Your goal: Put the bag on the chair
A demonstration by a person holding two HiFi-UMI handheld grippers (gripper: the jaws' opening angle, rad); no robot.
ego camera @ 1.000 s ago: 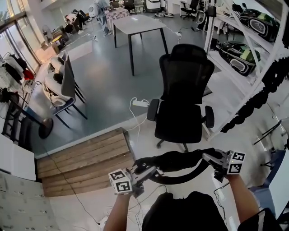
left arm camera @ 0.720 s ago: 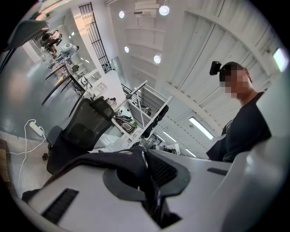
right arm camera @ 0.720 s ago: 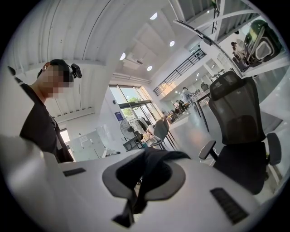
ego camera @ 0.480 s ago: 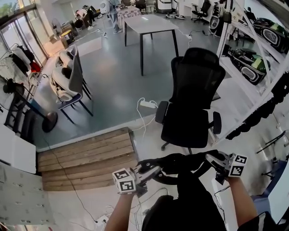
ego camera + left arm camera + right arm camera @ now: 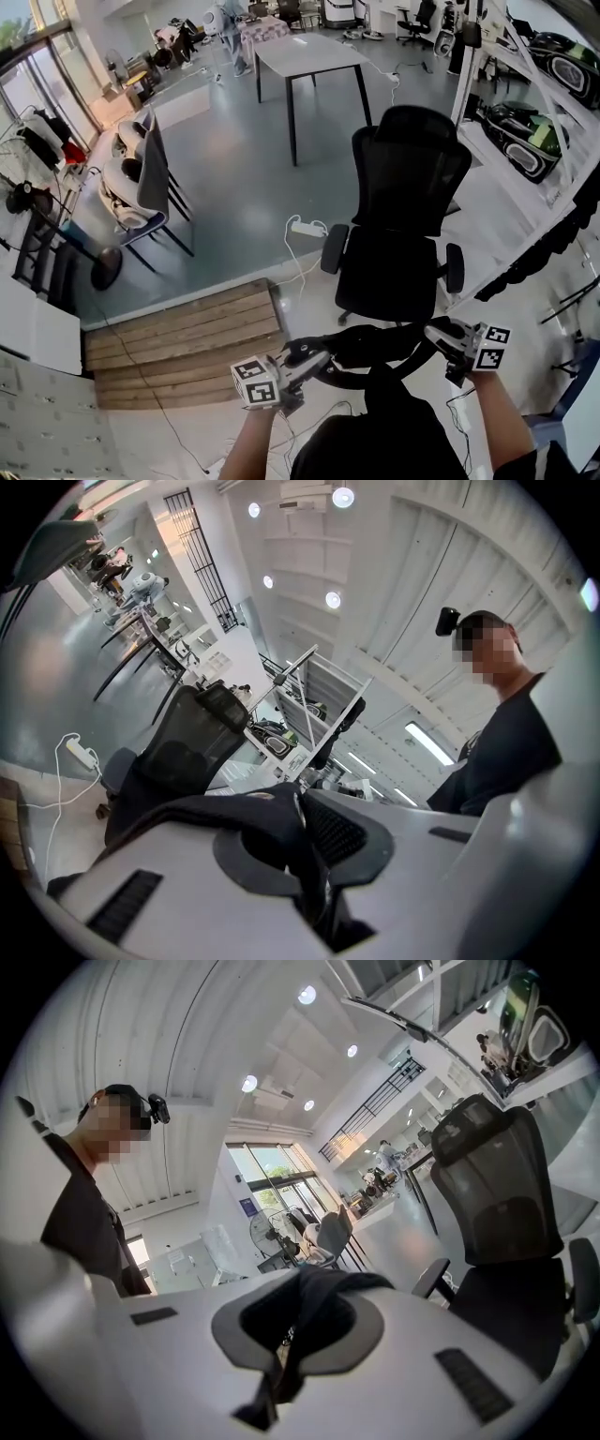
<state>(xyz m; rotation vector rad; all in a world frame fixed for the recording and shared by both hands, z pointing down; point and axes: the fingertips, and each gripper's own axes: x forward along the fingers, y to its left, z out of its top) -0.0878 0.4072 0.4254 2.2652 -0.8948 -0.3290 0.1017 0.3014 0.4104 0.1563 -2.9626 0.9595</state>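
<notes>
A black bag hangs between my two grippers in the head view, its strap (image 5: 375,342) stretched across and its body (image 5: 384,441) low at the bottom edge. My left gripper (image 5: 305,361) is shut on the strap's left end (image 5: 272,822). My right gripper (image 5: 441,337) is shut on the right end (image 5: 323,1302). The black office chair (image 5: 403,234) stands just beyond the bag with its seat facing me and nothing on it. It also shows in the left gripper view as a chair (image 5: 183,752) and in the right gripper view as a chair (image 5: 497,1232).
A wooden step (image 5: 178,342) lies to the left of the bag. A white power strip (image 5: 307,228) and its cable lie on the floor beside the chair. A shelf rack (image 5: 525,141) stands at the right, a table (image 5: 305,56) behind, grey chairs (image 5: 141,187) at the left.
Both grippers keep their hold on the strap. The chair has shifted slightly right and lower in the head view, and more of the bag's body shows at the bottom.
</notes>
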